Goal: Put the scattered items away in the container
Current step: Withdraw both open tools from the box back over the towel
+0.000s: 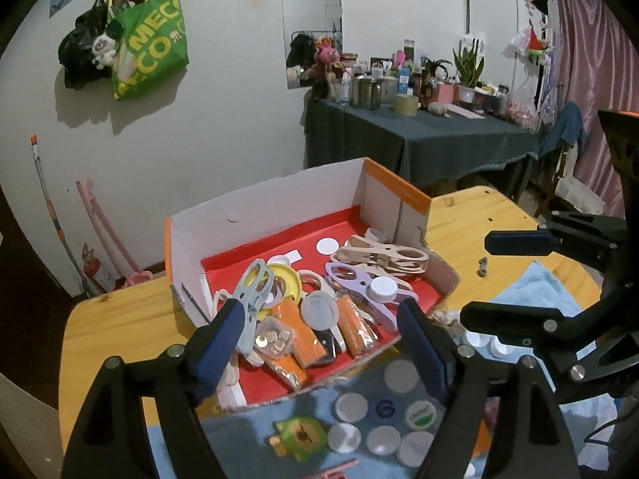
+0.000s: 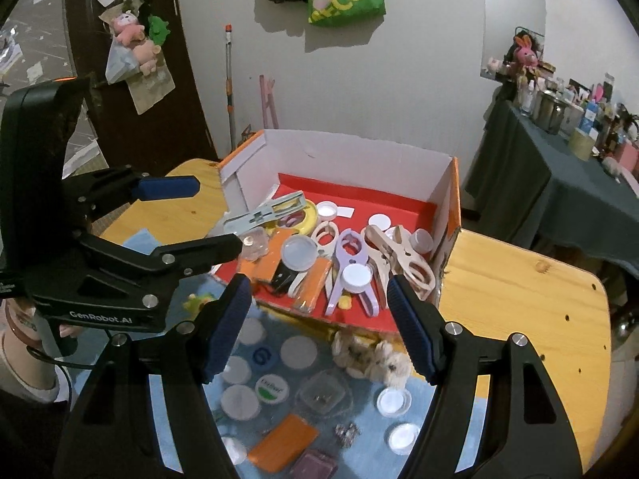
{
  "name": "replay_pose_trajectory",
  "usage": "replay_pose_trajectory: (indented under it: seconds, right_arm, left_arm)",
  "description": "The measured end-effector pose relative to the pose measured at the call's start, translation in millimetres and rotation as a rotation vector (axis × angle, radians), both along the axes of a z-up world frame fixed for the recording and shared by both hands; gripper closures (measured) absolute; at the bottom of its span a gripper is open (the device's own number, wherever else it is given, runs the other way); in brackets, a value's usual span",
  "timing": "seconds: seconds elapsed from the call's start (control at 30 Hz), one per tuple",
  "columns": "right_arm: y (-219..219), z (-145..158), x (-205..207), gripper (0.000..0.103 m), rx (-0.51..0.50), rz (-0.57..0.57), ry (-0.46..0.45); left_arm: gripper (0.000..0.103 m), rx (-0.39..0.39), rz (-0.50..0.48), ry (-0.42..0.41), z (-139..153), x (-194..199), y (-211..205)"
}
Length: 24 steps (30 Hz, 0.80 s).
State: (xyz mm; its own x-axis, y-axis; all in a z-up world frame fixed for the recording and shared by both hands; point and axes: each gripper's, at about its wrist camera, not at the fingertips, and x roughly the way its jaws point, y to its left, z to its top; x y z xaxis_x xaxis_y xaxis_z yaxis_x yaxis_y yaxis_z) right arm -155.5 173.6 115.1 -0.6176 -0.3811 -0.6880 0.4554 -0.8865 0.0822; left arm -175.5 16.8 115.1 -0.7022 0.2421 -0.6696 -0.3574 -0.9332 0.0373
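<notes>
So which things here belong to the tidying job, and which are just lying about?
Job:
- orange-edged cardboard box
- round white caps on the blue mat
- flat orange packet
- fluffy cream toy

Lying about:
- green shopping bag on the wall
- cluttered dark-clothed side table
- roll of tape

The cardboard box (image 1: pixel 279 215) sits on the counter (image 1: pixel 120 319), heaped with clips, orange packets and caps. Just in front of the box, the left tongs (image 1: pixel 319 339) gape empty; flat discs (image 1: pixel 351 407) lie below them.
</notes>
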Motion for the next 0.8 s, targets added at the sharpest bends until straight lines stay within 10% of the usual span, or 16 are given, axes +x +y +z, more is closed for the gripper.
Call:
replay_pose_trajectory:
  seconds: [0.8]
  right_arm:
    - [17.9,-35.0,100.6,0.027,-0.012,-0.102,-0.069]
  left_arm:
    - [0.017,-0.015,-0.020,-0.106,-61.1,75.3,-26.3]
